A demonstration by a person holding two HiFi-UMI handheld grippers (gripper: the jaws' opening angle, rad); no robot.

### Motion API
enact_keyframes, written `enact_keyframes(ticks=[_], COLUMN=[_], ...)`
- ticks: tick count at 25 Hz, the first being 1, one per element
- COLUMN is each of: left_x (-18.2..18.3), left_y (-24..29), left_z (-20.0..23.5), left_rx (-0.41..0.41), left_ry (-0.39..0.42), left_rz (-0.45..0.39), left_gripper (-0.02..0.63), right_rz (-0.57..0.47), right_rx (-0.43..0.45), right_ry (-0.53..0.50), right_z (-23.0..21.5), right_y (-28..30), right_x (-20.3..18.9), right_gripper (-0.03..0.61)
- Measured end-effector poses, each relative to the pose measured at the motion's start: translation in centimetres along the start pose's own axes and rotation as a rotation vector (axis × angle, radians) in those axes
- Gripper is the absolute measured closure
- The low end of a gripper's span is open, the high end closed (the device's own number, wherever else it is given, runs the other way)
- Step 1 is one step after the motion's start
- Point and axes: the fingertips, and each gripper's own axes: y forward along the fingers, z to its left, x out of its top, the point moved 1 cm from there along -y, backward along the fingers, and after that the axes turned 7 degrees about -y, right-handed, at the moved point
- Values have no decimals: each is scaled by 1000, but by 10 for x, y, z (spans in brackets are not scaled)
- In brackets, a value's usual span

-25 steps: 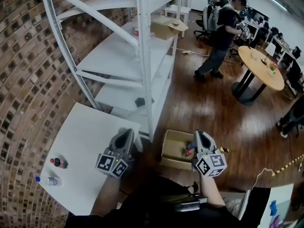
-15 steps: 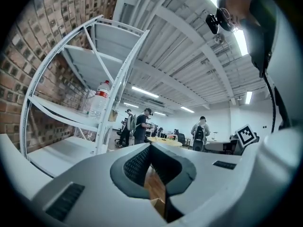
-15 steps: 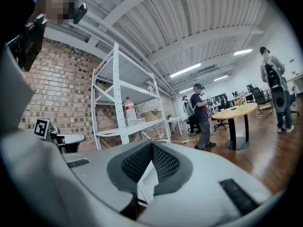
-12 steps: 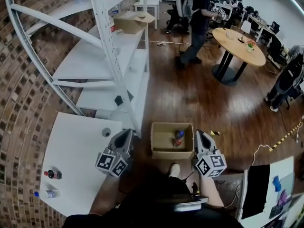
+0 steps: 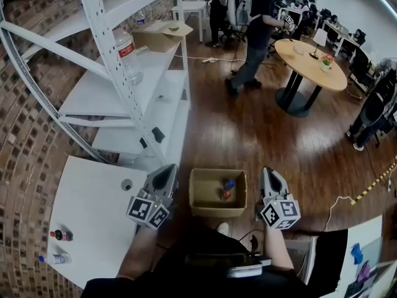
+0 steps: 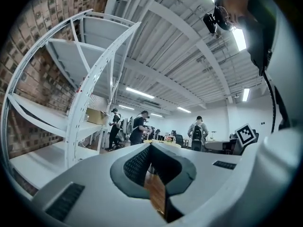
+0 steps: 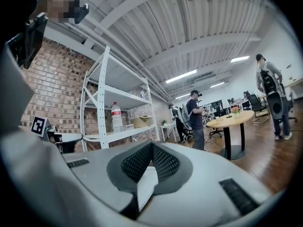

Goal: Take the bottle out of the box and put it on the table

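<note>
An open cardboard box (image 5: 205, 194) stands on the wooden floor just in front of me. Inside it lie small bottles, one with a blue cap (image 5: 229, 184) and one reddish (image 5: 224, 195). My left gripper (image 5: 169, 168) hovers at the box's left side, my right gripper (image 5: 268, 171) at its right side, both above it and pointing forward. In the left gripper view the left gripper (image 6: 150, 145) has its jaws closed together with nothing between them, and the right gripper (image 7: 152, 144) looks the same. The white table (image 5: 93, 203) is at my left.
Two small bottles (image 5: 59, 234) (image 5: 51, 259) stand near the table's left edge, and a small round thing (image 5: 126, 184) lies near its far corner. A white shelf rack (image 5: 149, 85) with a big water bottle (image 5: 127, 53) rises ahead left. People and a round table (image 5: 310, 58) are farther back.
The view has swung so that the box, earlier ahead to the right, now lies centred between the two grippers. Both grippers moved sideways with me and stayed shut.
</note>
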Motion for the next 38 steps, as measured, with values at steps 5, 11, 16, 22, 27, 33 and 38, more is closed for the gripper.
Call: enact_keyframes(ticks=[5, 11, 16, 22, 27, 33, 38], left_x=[-24, -63, -101, -139, -184, -217, -259], left_y=[30, 68, 87, 105, 109, 93, 82], left_z=[8, 14, 17, 30, 35, 41, 62], left_rx=[33, 74, 75, 59, -25, -84, -100], left_ry=[-22, -69, -75, -72, -95, -107, -125], left_rz=[36, 87, 175, 253, 351, 417, 457], left_gripper=[612, 612, 612, 612, 612, 612, 612], right_rz=[27, 98, 163, 217, 262, 312, 351], right_rx=[17, 46, 65, 81, 52, 0, 22], right_ry=[-2, 3, 14, -23, 3, 33, 26], right_z=[-23, -58, -76, -80, -75, -62, -41], right_y=[17, 25, 31, 51, 56, 47, 54], right_x=[-8, -36, -62, -88, -126, -172, -207], right_gripper=[574, 574, 574, 574, 574, 574, 574])
